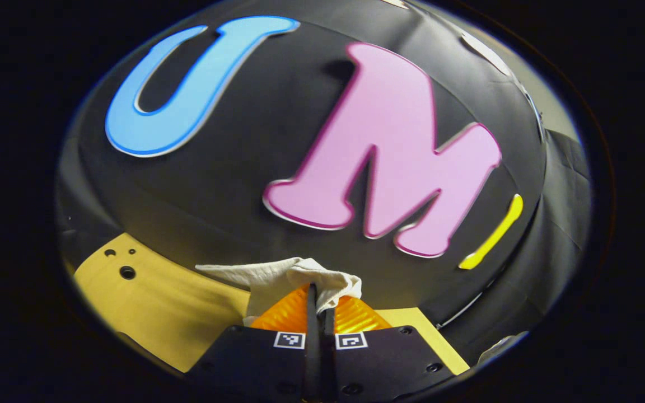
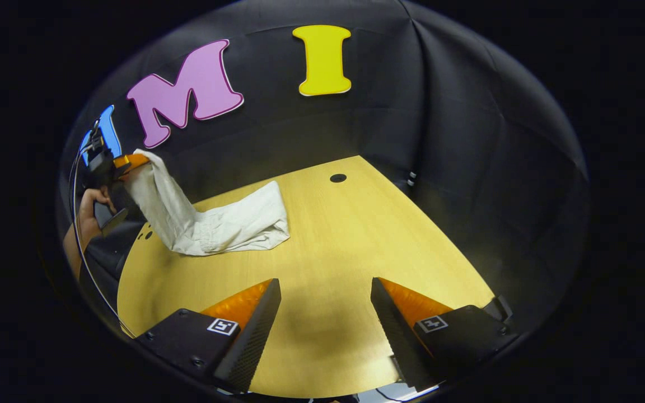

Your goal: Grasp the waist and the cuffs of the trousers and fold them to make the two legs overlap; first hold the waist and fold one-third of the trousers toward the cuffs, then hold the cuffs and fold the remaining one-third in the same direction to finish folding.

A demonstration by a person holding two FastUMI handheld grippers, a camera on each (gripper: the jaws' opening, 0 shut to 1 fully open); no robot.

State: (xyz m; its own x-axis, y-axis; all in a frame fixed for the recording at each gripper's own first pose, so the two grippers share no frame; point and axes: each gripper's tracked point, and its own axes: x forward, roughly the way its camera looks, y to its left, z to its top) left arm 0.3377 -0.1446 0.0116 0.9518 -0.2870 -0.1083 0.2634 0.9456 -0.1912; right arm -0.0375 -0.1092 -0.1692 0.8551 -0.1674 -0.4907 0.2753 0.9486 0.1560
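Trousers (image 2: 216, 224); pale, creased, limp cloth

It was a staged recording booth: black cloth walls (image 2: 468, 140) closed in a bare wooden table (image 2: 356, 235).

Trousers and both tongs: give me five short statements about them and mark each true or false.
1. The left tongs are shut on a bunch of the trousers. True.
2. The right tongs grip the other end of the trousers. False: their fingers are spread wide over bare table, holding nothing.
3. One end of the trousers is lifted while the rest lies on the table. True.
4. The trousers hang fully in the air. False: the far end lies on the tabletop.
5. The trousers are dark. False: they are pale, off-white cloth.
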